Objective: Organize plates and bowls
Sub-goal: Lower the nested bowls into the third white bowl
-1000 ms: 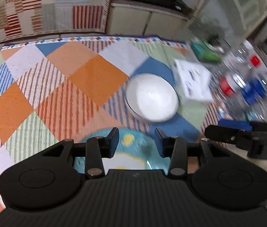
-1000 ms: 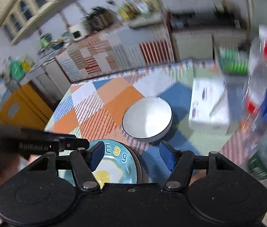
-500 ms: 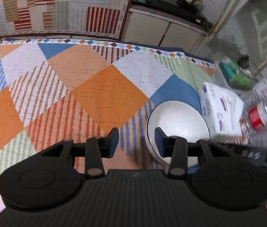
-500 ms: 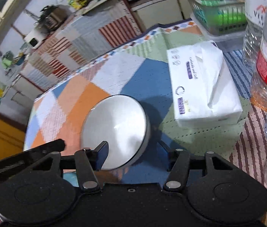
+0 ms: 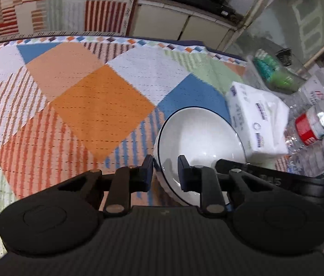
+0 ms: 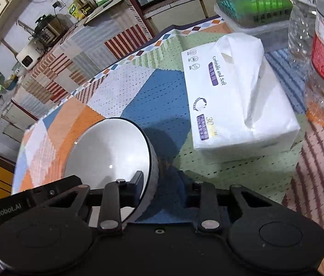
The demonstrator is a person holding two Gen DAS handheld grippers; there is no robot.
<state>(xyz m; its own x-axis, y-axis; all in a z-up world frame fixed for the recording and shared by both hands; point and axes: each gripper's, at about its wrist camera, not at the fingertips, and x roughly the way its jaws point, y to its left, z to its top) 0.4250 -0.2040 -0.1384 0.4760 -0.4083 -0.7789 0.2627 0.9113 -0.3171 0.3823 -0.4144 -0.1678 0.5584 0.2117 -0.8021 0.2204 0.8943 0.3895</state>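
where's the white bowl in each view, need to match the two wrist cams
Left wrist: the white bowl sits right of centre, its near rim between the left gripper fingers, jaws closing.
Right wrist: the bowl is lower left of centre, its rim between the right gripper fingers, jaws closing.
Shared landmark: the white tissue pack, just right of the bowl in both views.

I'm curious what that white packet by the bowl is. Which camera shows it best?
The right wrist view: the tissue pack lies close and sharp there, with its printed label and torn top plain. In the left wrist view it sits small toward the right edge, slightly blurred, behind the white bowl.
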